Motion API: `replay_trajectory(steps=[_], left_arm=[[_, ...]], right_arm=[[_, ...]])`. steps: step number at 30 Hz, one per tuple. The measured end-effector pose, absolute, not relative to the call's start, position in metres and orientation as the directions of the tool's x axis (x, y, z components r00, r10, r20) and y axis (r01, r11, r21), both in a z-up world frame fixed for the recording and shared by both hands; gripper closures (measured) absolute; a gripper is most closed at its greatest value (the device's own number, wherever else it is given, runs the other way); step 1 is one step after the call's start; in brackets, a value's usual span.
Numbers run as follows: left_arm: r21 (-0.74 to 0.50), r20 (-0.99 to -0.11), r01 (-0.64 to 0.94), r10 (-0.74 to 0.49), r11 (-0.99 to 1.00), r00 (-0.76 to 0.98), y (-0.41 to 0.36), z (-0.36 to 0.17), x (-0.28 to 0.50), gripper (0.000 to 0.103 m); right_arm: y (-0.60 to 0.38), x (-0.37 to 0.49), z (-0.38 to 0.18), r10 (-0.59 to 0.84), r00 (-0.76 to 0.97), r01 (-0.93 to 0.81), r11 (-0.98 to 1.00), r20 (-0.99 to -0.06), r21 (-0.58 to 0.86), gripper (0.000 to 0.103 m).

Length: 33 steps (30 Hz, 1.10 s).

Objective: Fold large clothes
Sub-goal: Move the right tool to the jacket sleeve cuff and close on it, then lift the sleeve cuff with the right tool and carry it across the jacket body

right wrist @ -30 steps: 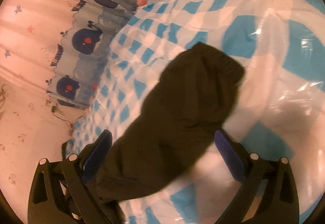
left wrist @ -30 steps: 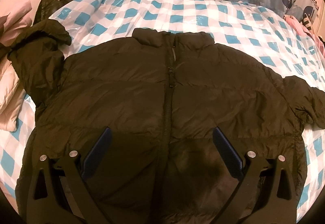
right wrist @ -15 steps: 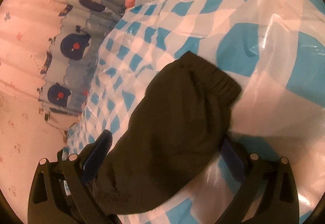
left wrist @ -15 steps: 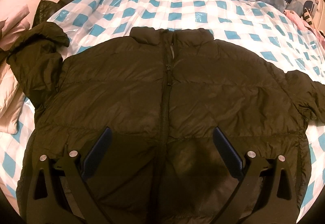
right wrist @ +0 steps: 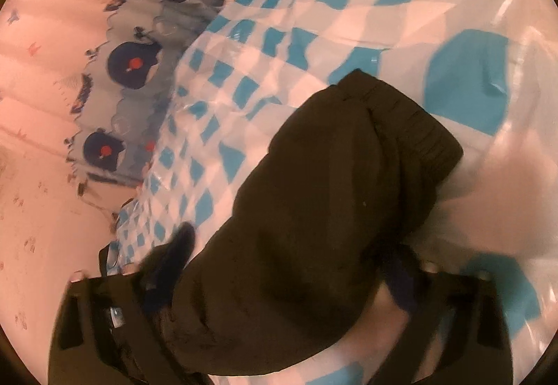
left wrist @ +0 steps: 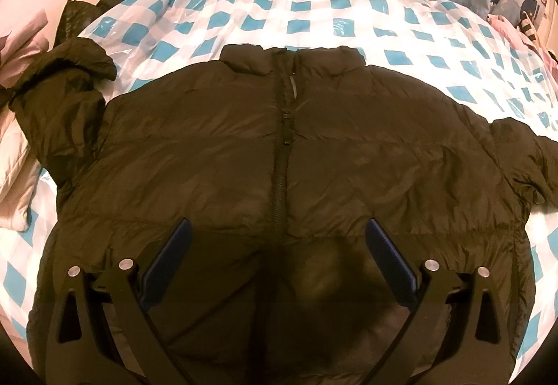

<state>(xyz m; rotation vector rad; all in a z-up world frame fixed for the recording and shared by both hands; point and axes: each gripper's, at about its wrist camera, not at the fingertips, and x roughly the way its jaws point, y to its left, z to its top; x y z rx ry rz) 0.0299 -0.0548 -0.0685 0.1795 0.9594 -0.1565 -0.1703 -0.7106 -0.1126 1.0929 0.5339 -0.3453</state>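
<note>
Our right gripper (right wrist: 289,266) has just been closing around the sleeve (right wrist: 341,182) — its length runs straight ahead, cuff farthest; our left gripper (left wrist: 277,245) hovers open over the jacket (left wrist: 279,147).

Our left tongs (left wrist: 277,238) hang tilted downward, jaws spread wide with nothing pressed between them. Our right tongs (right wrist: 289,245) have just been closing, their blurred fingers (right wrist: 174,252) narrowing on the jacket sleeve (right wrist: 314,210) lying between them.
</note>
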Motion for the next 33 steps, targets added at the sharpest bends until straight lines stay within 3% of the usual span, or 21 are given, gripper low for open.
replay_trajectory(steps=[2, 7, 12, 16, 19, 20, 21, 23, 29, 31, 32, 33], left_arm=[[0.080, -0.825, 0.215, -0.056, 0.973, 0.562, -0.055, -0.069, 0.030, 0.008], [0.087, -0.823, 0.221, -0.055, 0.971, 0.566, -0.054, -0.068, 0.030, 0.008], [0.078, -0.824, 0.213, -0.058, 0.974, 0.564, -0.052, -0.067, 0.030, 0.008], [0.068, -0.824, 0.215, -0.066, 0.974, 0.563, -0.049, -0.065, 0.029, 0.008], [0.071, -0.822, 0.215, -0.065, 0.974, 0.566, -0.047, -0.065, 0.029, 0.008], [0.070, -0.822, 0.213, -0.065, 0.974, 0.566, -0.046, -0.065, 0.029, 0.008], [0.068, -0.822, 0.209, -0.064, 0.976, 0.565, -0.044, -0.065, 0.030, 0.008], [0.065, -0.823, 0.203, -0.062, 0.977, 0.564, -0.043, -0.065, 0.032, 0.008], [0.074, -0.823, 0.207, -0.057, 0.975, 0.565, -0.045, -0.066, 0.032, 0.008], [0.072, -0.823, 0.208, -0.059, 0.976, 0.565, -0.045, -0.066, 0.033, 0.008], [0.074, -0.823, 0.207, -0.057, 0.976, 0.565, -0.045, -0.066, 0.032, 0.008], [0.076, -0.824, 0.207, -0.055, 0.975, 0.564, -0.045, -0.066, 0.032, 0.008]], right_arm=[[-0.710, -0.167, -0.114, -0.015, 0.810, 0.531, 0.445, -0.587, 0.722, 0.088], [-0.699, -0.168, -0.083, -0.090, 0.832, 0.506, 0.527, -0.547, 0.683, 0.096], [-0.691, -0.196, -0.008, -0.211, 0.918, 0.392, 0.606, -0.335, 0.692, 0.098], [-0.697, -0.192, -0.017, -0.191, 0.911, 0.404, 0.590, -0.365, 0.699, 0.098], [-0.714, -0.183, -0.062, -0.114, 0.901, 0.420, 0.470, -0.418, 0.776, 0.094], [-0.716, -0.182, -0.071, -0.100, 0.898, 0.426, 0.446, -0.429, 0.787, 0.084], [-0.720, -0.180, -0.083, -0.085, 0.900, 0.423, 0.410, -0.428, 0.808, 0.062], [-0.726, -0.179, -0.098, -0.066, 0.913, 0.399, 0.354, -0.403, 0.846, 0.046], [-0.742, -0.186, -0.121, -0.102, 0.916, 0.402, 0.235, -0.389, 0.885, 0.047], [-0.746, -0.184, -0.124, -0.096, 0.906, 0.422, 0.240, -0.411, 0.874, 0.069], [-0.747, -0.182, -0.123, -0.089, 0.896, 0.443, 0.256, -0.436, 0.859, 0.087], [-0.747, -0.181, -0.122, -0.095, 0.884, 0.465, 0.273, -0.458, 0.842, 0.092]])
